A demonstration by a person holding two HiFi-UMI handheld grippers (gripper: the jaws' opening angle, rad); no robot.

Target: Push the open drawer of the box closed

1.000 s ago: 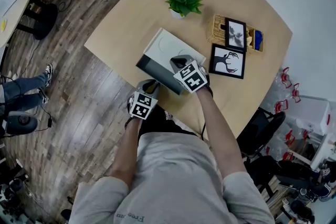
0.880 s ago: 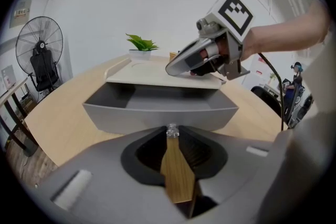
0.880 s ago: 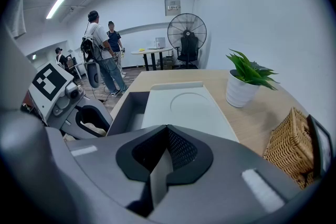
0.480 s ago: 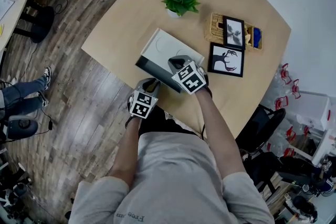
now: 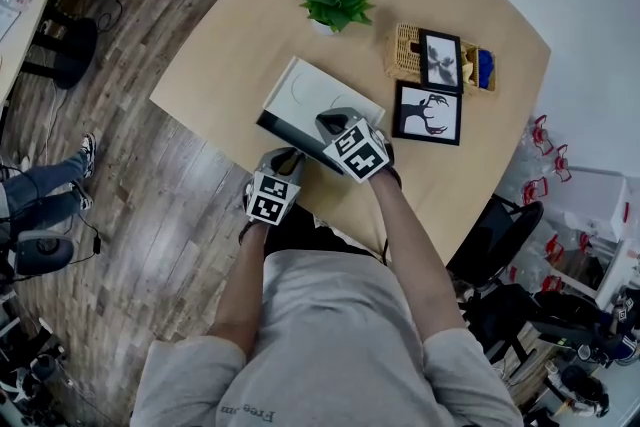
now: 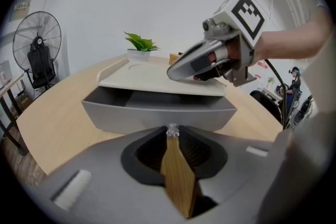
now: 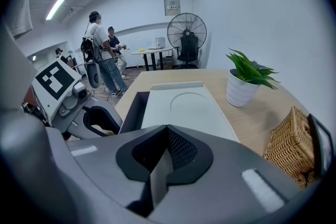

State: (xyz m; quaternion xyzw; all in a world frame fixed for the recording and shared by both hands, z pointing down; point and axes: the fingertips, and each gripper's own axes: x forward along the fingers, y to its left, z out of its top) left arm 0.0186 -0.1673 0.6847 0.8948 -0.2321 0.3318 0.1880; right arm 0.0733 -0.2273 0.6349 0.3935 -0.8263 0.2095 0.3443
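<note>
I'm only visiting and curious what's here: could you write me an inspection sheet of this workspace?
surface: tan wooden table.
job's things: white box, its grey drawer open.
clutter: potted plant, wicker basket, deer picture, second picture at the basket.
tools: left tool shut, facing the drawer; right tool shut, above the box top.
cables: nothing seen on the table.
surroundings: wood floor, fan, people standing.
</note>
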